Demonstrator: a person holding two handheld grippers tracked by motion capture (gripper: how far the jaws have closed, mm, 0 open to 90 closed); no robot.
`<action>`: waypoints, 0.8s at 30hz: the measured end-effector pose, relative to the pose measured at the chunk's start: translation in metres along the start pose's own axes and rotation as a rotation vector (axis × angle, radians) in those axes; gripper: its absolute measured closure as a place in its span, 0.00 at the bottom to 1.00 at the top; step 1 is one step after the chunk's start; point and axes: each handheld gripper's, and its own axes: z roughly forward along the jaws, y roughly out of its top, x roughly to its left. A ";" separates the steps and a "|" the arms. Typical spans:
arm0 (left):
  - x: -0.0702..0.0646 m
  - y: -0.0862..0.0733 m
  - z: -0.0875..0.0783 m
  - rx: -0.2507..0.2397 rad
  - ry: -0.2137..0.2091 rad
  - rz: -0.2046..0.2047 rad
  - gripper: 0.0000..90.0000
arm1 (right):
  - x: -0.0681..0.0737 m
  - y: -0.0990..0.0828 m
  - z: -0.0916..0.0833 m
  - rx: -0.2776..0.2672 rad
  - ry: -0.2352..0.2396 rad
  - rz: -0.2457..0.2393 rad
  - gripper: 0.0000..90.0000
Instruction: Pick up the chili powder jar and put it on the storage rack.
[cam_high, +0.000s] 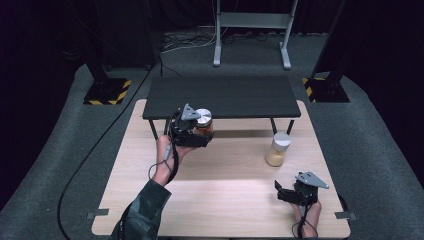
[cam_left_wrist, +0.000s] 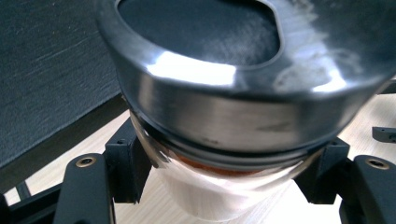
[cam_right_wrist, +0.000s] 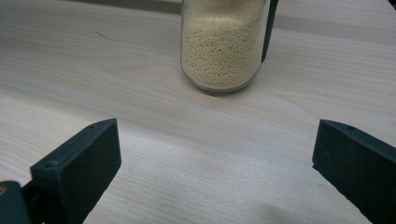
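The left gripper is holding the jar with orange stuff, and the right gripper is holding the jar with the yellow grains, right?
Not quite. The left gripper does hold the orange-filled jar, but the right gripper is open and holds nothing. The right gripper view shows the yellow-grain jar standing alone on the table, ahead of its jaws.

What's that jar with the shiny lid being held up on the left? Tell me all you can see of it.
It is a small clear glass jar with a brushed-metal lid that reflects the light, and something orange-brown inside. The left hand-held gripper clamps its glass body just under the lid, a black jaw on each side. It is held near the front edge of the dark shelf, above the pale wooden table.
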 end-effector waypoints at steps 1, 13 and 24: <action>0.000 0.001 0.000 -0.001 -0.001 -0.001 0.35 | 0.000 0.000 0.000 0.000 0.001 0.002 0.00; 0.000 0.012 -0.003 0.007 -0.004 0.010 0.35 | 0.000 0.000 0.000 0.000 0.001 0.005 0.00; 0.001 0.021 -0.004 0.003 -0.011 0.014 0.35 | -0.001 -0.001 -0.001 -0.005 0.001 0.009 0.00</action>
